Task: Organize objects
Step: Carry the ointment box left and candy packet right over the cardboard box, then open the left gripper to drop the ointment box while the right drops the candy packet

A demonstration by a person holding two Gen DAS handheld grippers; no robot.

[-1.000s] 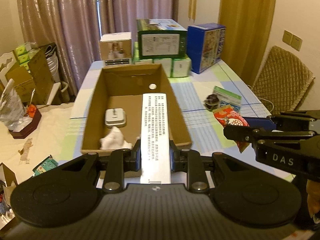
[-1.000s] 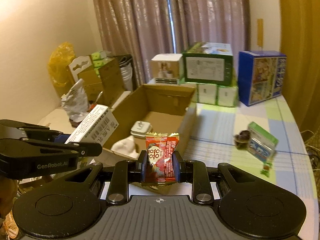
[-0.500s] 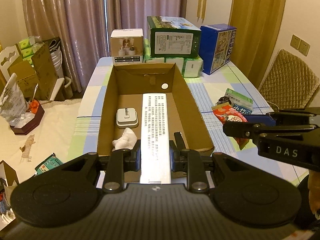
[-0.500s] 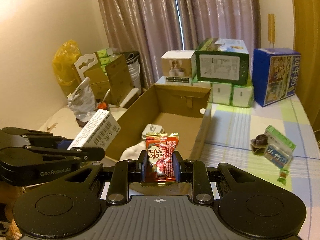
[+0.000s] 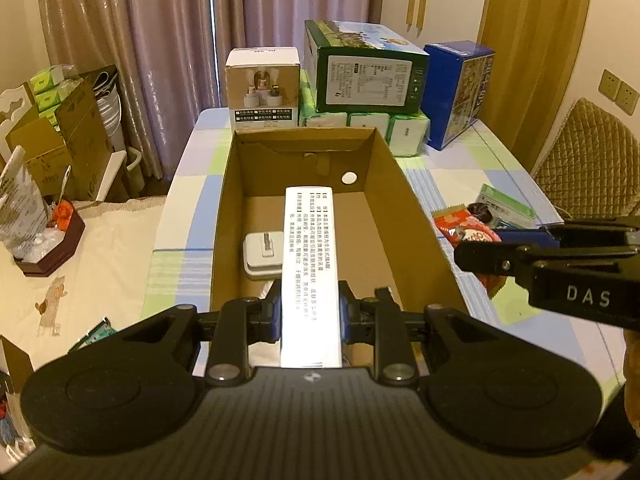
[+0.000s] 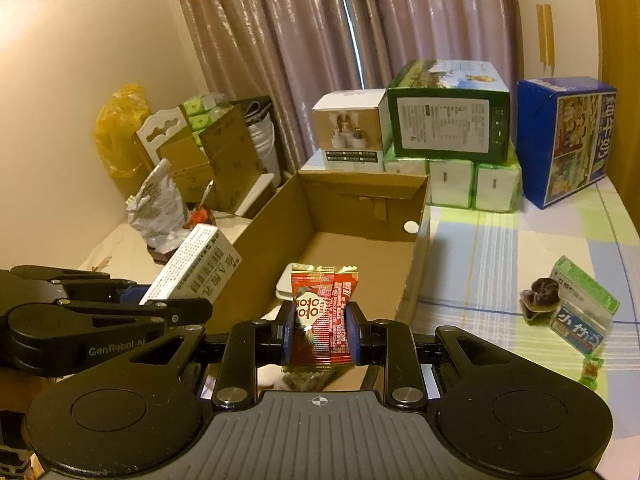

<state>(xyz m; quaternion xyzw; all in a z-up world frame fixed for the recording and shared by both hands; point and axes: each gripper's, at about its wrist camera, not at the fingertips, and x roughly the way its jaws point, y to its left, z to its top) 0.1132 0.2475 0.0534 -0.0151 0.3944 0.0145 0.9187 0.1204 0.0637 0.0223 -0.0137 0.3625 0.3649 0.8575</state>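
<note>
My left gripper (image 5: 310, 316) is shut on a long white printed box (image 5: 310, 264), held over the near end of an open cardboard box (image 5: 416, 216). Seen from the right wrist, that white box (image 6: 196, 270) pokes out at the left. My right gripper (image 6: 320, 334) is shut on a red snack packet (image 6: 322, 314), just above the cardboard box's (image 6: 272, 216) near right corner. Inside the carton lies a white charger (image 5: 260, 254); the white box hides part of it.
A green-and-blue small box (image 6: 582, 306), a dark wrapped sweet (image 6: 538, 296) and a green candy (image 6: 592, 370) lie on the checked tablecloth (image 6: 492, 256) to the right. Stacked cartons (image 5: 362, 76) and tissue packs (image 5: 364, 124) stand behind the cardboard box.
Both grippers have moved forward over the cardboard box's near end, so it looms larger. Each still holds its item.
</note>
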